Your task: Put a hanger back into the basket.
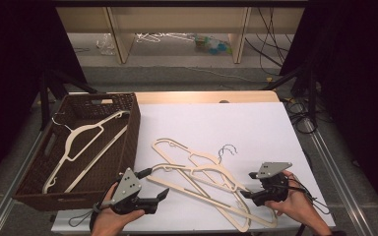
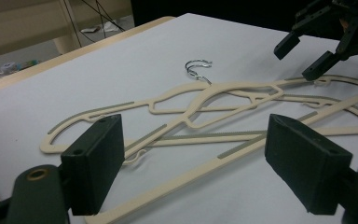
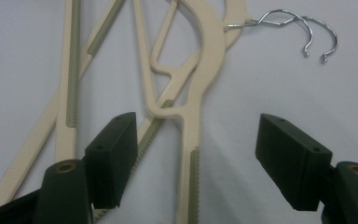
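Cream hangers [image 1: 202,179] lie tangled near the desk's [image 1: 256,123] front edge, open white surface beyond them. The left tool [image 1: 165,192] hovers at their left end, jaws wide, empty. The right tool [image 1: 248,184] straddles one hanger arm — jaws apart, not gripping — while the wicker basket [image 1: 128,142] lines the left edge.

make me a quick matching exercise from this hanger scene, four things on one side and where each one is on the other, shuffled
Things:
1. wicker basket
2. hanger in the basket
3. left gripper
4. right gripper

Places:
A. near edge of the table, right of the hanger pile
B. left end of the table
C. near edge of the table, left of the hanger pile
D. lying inside the brown container

Pairs: 1-B, 2-D, 3-C, 4-A

The hanger pile lies on the white table between the two grippers.
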Action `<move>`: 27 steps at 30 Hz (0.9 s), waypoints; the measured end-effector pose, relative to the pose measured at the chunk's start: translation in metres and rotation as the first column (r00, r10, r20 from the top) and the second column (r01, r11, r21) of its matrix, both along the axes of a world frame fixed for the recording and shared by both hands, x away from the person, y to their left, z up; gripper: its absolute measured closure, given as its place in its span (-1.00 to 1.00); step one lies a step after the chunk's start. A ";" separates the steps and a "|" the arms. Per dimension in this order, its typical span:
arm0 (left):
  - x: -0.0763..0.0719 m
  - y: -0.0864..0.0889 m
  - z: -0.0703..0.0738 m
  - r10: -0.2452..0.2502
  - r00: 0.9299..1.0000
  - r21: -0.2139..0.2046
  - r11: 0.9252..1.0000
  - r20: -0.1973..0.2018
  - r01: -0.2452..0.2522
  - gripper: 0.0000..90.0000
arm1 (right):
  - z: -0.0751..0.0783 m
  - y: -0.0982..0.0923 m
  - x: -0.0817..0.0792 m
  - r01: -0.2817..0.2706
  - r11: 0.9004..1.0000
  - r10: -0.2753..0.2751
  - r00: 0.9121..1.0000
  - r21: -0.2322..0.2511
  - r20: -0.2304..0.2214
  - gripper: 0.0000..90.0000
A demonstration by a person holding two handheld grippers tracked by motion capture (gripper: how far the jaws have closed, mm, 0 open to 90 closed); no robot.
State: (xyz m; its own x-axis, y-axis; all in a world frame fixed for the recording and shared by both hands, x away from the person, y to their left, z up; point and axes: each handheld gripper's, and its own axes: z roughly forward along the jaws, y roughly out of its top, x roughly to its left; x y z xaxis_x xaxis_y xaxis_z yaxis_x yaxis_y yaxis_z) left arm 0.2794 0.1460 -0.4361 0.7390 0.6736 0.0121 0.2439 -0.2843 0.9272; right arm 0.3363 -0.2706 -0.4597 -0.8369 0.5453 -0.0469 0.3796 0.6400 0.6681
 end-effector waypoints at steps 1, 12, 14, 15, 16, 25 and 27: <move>0.000 0.000 0.000 0.001 1.000 0.001 1.000 -0.001 -0.001 -0.56 | 0.000 0.000 0.000 0.003 1.000 -0.003 1.000 -0.009 -0.017 -0.28; -0.002 0.000 -0.003 -0.007 1.000 0.011 1.000 -0.001 0.007 -0.56 | -0.009 0.003 0.004 -0.009 0.999 0.005 0.997 -0.048 -0.071 0.00; -0.002 0.000 -0.004 -0.012 1.000 0.012 1.000 0.000 0.012 -0.56 | -0.010 0.004 0.005 -0.007 0.999 0.003 0.997 -0.052 -0.072 0.06; -0.002 0.000 -0.004 -0.011 1.000 0.021 1.000 0.003 0.011 -0.56 | -0.010 0.004 0.006 -0.001 0.999 -0.003 0.997 -0.053 -0.079 0.08; -0.001 0.000 -0.004 -0.013 1.000 0.024 1.000 0.002 0.013 -0.56 | -0.009 0.004 0.006 0.001 0.998 -0.006 0.996 -0.055 -0.091 0.11; -0.001 -0.001 -0.006 -0.016 1.000 0.026 1.000 -0.003 0.016 -0.56 | -0.012 0.011 0.007 -0.043 0.994 0.031 0.993 -0.105 -0.112 0.35; -0.001 -0.001 -0.006 -0.021 1.000 0.037 0.999 0.002 0.021 -0.56 | -0.012 0.012 0.007 -0.056 0.993 0.044 0.993 -0.103 -0.111 0.41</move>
State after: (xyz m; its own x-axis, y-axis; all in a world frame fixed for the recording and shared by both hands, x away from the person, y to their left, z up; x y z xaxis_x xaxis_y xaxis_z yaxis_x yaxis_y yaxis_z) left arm 0.2782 0.1454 -0.4424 0.7529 0.6570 0.0382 0.2356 -0.3233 0.9165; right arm 0.3434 -0.2584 -0.4720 -0.8664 0.4993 -0.0099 0.4114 0.7247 0.5528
